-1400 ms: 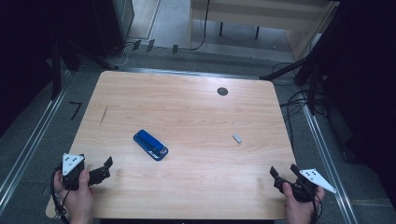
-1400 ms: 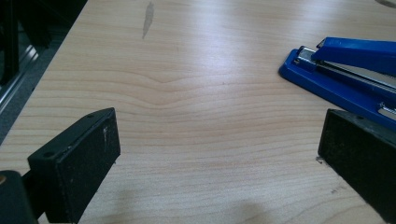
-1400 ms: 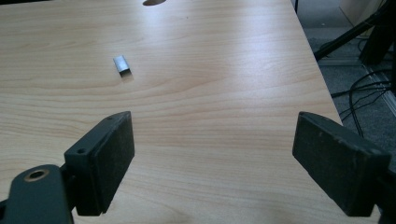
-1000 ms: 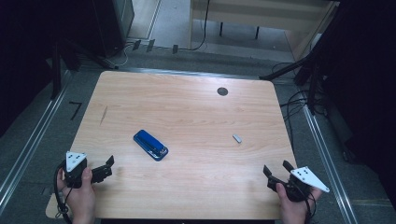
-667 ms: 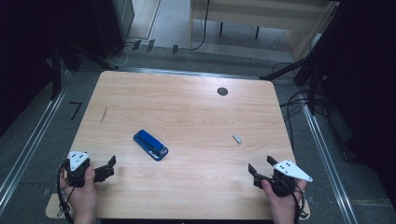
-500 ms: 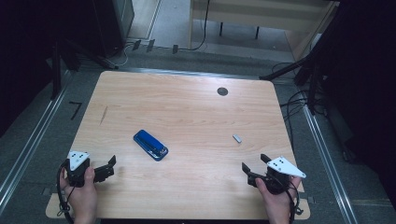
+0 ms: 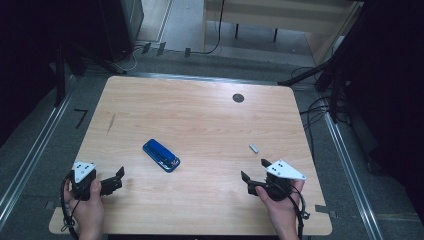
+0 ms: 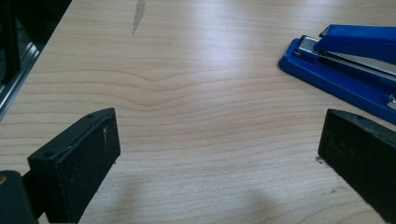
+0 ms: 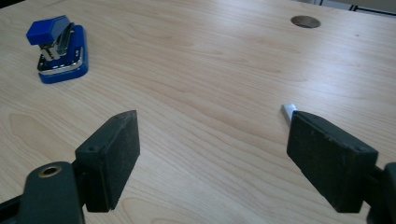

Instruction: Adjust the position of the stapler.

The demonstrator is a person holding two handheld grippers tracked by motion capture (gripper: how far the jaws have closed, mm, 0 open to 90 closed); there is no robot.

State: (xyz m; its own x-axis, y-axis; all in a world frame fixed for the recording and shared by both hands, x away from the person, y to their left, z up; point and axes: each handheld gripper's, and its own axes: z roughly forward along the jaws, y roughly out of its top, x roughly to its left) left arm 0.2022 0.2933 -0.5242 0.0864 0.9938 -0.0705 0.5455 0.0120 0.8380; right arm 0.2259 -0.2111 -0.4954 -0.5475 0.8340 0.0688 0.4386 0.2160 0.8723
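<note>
A blue stapler (image 7: 161, 155) lies near the middle of the wooden table (image 7: 200, 120); it also shows at the upper right in the left gripper view (image 8: 345, 70) and at the upper left in the right gripper view (image 9: 60, 51). A small grey-white piece (image 7: 254, 148) lies right of centre, and its tip (image 9: 289, 110) peeks out behind my right jaw. My left gripper (image 7: 118, 179) is held open at the front left, empty. My right gripper (image 7: 255, 170) is held open at the front right, just short of the small piece.
A round dark hole (image 7: 238, 98) sits near the table's far edge, also in the right gripper view (image 9: 305, 21). A dark streak (image 7: 111, 122) marks the left part of the tabletop. Metal rails (image 7: 30, 160) run along both sides, and cables (image 7: 315, 107) lie on the floor at the right.
My right gripper has moved left and forward over the table toward the small grey-white piece. The left gripper has shifted only slightly. The stapler and the small piece have not moved.
</note>
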